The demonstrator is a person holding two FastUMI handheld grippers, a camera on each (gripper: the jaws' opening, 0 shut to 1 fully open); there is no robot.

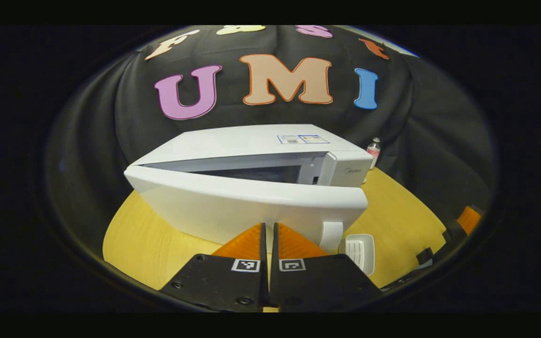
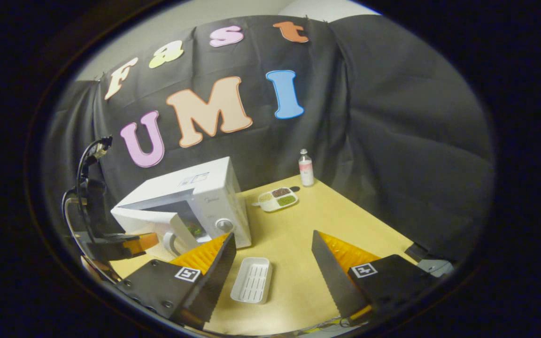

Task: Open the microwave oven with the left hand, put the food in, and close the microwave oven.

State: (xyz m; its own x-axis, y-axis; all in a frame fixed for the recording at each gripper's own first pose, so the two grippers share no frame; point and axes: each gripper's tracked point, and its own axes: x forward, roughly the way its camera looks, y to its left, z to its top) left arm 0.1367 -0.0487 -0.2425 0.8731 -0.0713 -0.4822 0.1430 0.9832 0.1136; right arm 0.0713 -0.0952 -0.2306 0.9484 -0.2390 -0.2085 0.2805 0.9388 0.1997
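Observation:
The white microwave (image 1: 251, 145) stands on the yellow table with its door (image 1: 251, 206) partly open, swung out toward my left gripper (image 1: 268, 230). That gripper is shut with nothing between its fingers, just in front of the door's outer face and left of the door handle (image 1: 331, 234). In the right gripper view the microwave (image 2: 204, 188) is at the left, and something greenish (image 2: 196, 230) shows inside the gap. The left gripper (image 2: 146, 241) is by the door's (image 2: 150, 220) free edge. My right gripper (image 2: 273, 234) hangs open above the table, holding nothing.
An empty white ribbed tray (image 2: 251, 279) lies on the table (image 2: 336, 206) below the right gripper. A divided dish of food (image 2: 277, 198) and a small bottle (image 2: 305, 167) stand right of the microwave, by the black cloth wall. The tray (image 1: 361, 251) lies beside the door handle.

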